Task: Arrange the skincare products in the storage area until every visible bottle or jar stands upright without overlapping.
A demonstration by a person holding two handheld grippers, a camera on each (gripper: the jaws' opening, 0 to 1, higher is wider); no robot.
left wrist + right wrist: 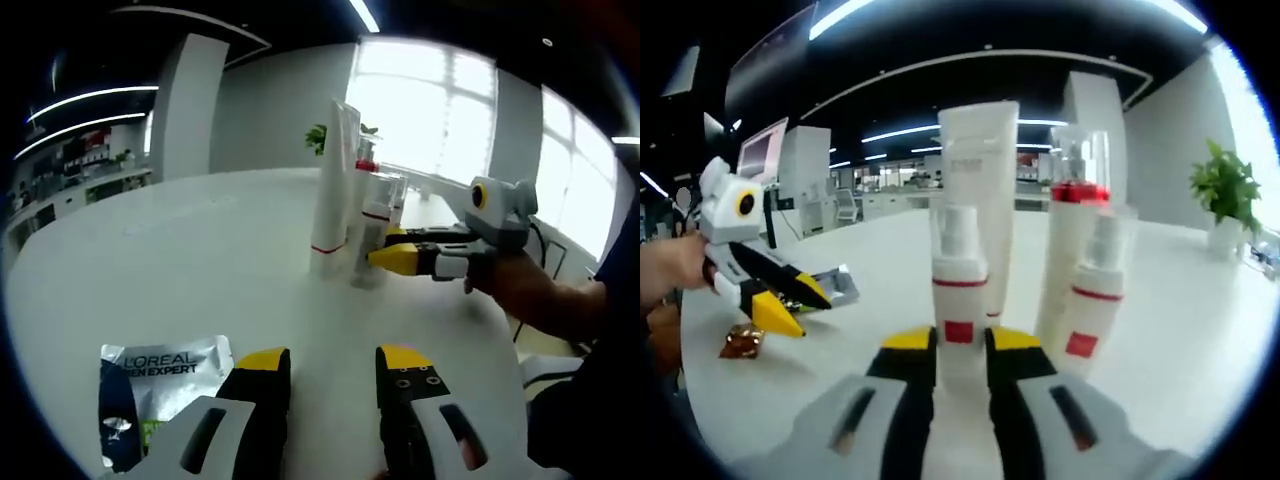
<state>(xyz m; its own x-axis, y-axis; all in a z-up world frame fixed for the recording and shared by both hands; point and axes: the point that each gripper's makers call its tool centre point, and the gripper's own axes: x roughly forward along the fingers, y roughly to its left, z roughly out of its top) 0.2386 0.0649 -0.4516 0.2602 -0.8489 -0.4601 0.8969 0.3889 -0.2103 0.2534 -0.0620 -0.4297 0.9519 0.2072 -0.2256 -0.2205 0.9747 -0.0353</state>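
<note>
In the right gripper view, the right gripper is closest, its yellow-tipped jaws closed against the sides of a small spray bottle, white with a red band and a red square label, standing upright on the white table. Just beside it stands a second spray bottle of the same make, also upright. Behind these rise a tall white tube standing on its cap and a pump bottle with a red collar under a clear cover. What any of them holds cannot be told, since their walls are opaque. Off to the side, the left gripper hangs above the table with its jaws parted, over a small brown wrapper and beside a silver sachet.

In the left gripper view, the left gripper is released and holds nothing. A L'Oreal sachet lies flat at the near edge of the table. Farther on, near the table's far edge, the cluster of bottles stands upright and close together, with the right gripper clamped on the nearest one. A potted plant stands beyond.
</note>
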